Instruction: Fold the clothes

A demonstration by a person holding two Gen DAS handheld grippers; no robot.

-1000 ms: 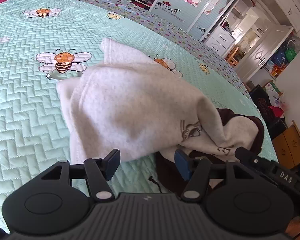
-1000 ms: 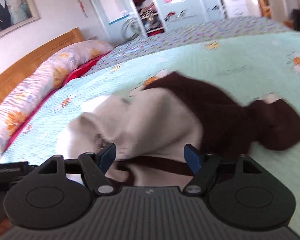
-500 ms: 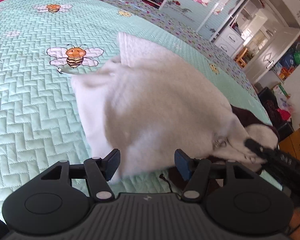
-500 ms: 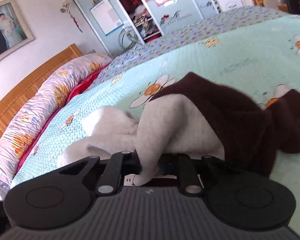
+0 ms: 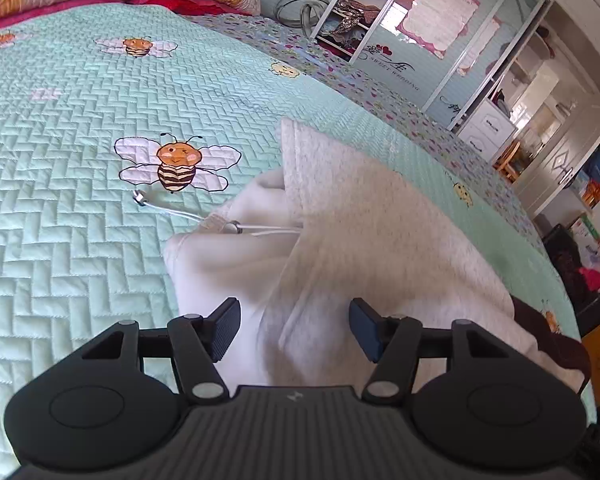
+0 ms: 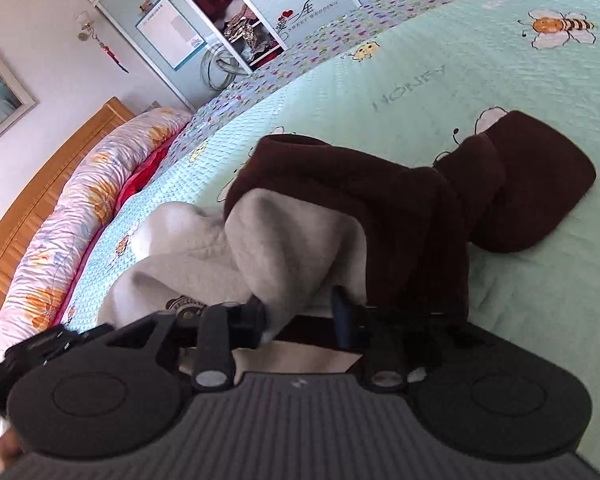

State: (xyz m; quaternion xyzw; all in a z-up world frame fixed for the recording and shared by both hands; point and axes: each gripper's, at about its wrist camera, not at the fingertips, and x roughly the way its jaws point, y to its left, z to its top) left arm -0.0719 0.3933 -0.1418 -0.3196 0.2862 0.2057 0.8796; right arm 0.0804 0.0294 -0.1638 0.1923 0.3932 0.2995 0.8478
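Observation:
A light grey sweatshirt with dark brown parts (image 5: 364, 232) lies bunched on the mint green quilt (image 5: 60, 184). Its white drawstring (image 5: 168, 210) trails left beside a bee print. My left gripper (image 5: 294, 330) is open just above the grey fabric, holding nothing. In the right wrist view the sweatshirt (image 6: 284, 240) is lifted in a hump, with brown sleeves (image 6: 520, 192) spread to the right. My right gripper (image 6: 300, 316) is shut on a fold of the grey fabric.
A flowered bolster (image 6: 72, 216) and wooden headboard (image 6: 40, 184) run along the far bed side. A wardrobe with sliding doors (image 5: 440, 28) and a white cabinet (image 5: 488, 128) stand beyond the bed. The bed edge drops off at right (image 5: 572, 336).
My right gripper closed on the grey fabric and has lifted it. My left gripper stayed open and moved forward over the sweatshirt, so the drawstring and hood side now show.

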